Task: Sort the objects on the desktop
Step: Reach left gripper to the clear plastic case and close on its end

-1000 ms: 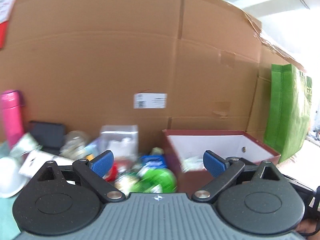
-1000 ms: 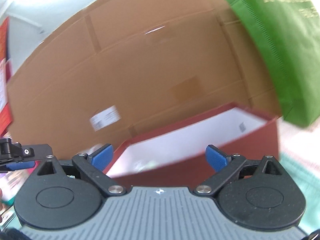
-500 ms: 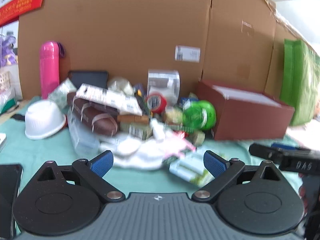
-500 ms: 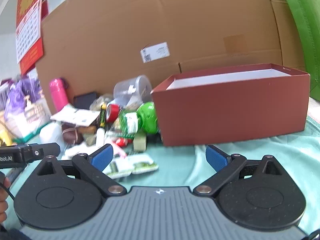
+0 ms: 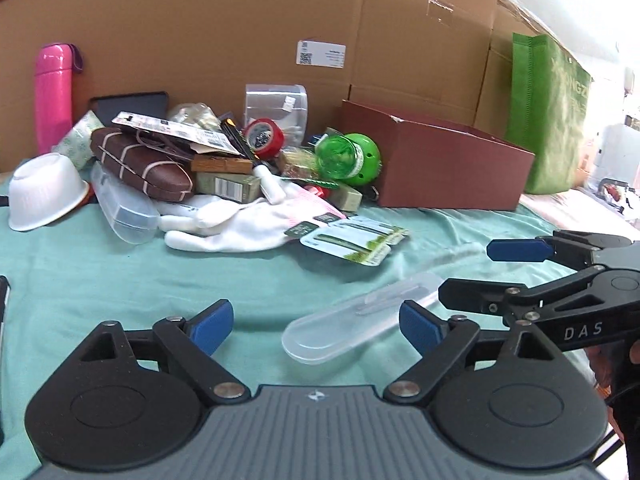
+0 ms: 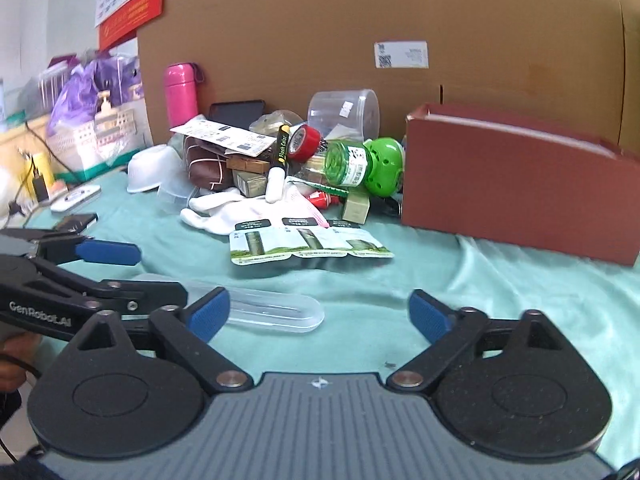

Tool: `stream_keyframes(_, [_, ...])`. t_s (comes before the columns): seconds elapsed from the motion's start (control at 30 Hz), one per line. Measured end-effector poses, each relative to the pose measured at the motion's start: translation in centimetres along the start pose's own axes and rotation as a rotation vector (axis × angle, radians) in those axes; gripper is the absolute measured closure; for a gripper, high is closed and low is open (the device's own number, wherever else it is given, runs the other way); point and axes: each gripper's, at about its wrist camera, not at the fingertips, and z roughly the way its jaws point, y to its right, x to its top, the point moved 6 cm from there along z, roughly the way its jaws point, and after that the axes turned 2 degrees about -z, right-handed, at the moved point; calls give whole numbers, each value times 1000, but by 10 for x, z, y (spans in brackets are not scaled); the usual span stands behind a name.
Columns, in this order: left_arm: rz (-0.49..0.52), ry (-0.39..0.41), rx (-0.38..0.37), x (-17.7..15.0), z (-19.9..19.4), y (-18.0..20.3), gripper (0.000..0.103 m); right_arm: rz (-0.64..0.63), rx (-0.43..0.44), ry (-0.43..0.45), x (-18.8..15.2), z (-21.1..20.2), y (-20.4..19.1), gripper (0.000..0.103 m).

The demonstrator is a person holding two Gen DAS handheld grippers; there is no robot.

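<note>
- Left tool (image 5: 316,322) spread wide, nothing between its blue pads, low over the green-clothed tabletop (image 5: 100,276).
- Right tool (image 6: 320,314) likewise spread and empty, facing the heap and the maroon box (image 6: 520,196).
- Nearest thing: clear plastic case (image 5: 356,322), lying flat and alone on the cloth, just ahead of both tools, partly between the left tool's pads; seen again in the right view (image 6: 272,312) beside that tool's left pad.
- Probably light, stiff and smooth, so likely to slip or skate on the cloth; best taken across the narrow width near mid-length, pads square to the long sides, with modest squeeze since thin shell may flex or pop open.
- Strip of sachets (image 6: 308,244) flat on the cloth beyond the case: thin, floppy, hard to get under; edge pinch probably needed.
- White glove (image 5: 236,224) at the heap's front: soft, forgiving, any bunched fold good for a pinch.
- Green bottle (image 6: 360,166) on its side against the box: round, probably prone to rolling; grip across the body.
- Brown case (image 5: 140,162) atop the heap, under a printed card: rigid, bulkier.
- Maroon box open-topped, right of the heap; likely destination, though not certain.
</note>
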Motion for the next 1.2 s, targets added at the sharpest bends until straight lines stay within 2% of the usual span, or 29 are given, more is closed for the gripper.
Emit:
stream_keyframes(0.13, [-7, -13, -30, -6, 1, -1, 32, 50, 19, -32, -1, 0, 3, 14])
stream_keyframes(0.23, [-4, -14, -55, -6, -1, -1, 43, 52, 20, -70, -5, 6, 0, 22])
stream_keyframes(0.37, [-2, -15, -78, -7, -2, 1, 50, 63, 50, -111, -10, 15, -6, 32])
stream_keyframes(0.5, [-11, -29, -134, -8, -2, 5, 64, 84, 68, -102, -6, 20, -10, 34])
stream_keyframes(0.7, [2, -41, -190, -10, 0, 18, 65, 118, 60, -87, -2, 25, -10, 35])
stream_keyframes(0.8, [16, -42, -189, -10, 2, 23, 66, 139, 39, -83, 0, 27, -6, 35])
stream_keyframes(0.9, [-4, -45, -231, -6, 5, 27, 66, 168, 27, -65, 2, 22, 1, 35])
stream_keyframes(1.0, [-14, -77, -308, -7, 10, 37, 66, 173, 19, -34, 8, 12, 3, 35])
stream_keyframes(1.1, [47, -59, -261, -6, 6, 34, 63, 118, 27, -1, 16, 6, -6, 35])
stream_keyframes(1.2, [16, -49, -213, -2, -3, 7, 58, 82, -44, -7, 15, 9, -4, 35])
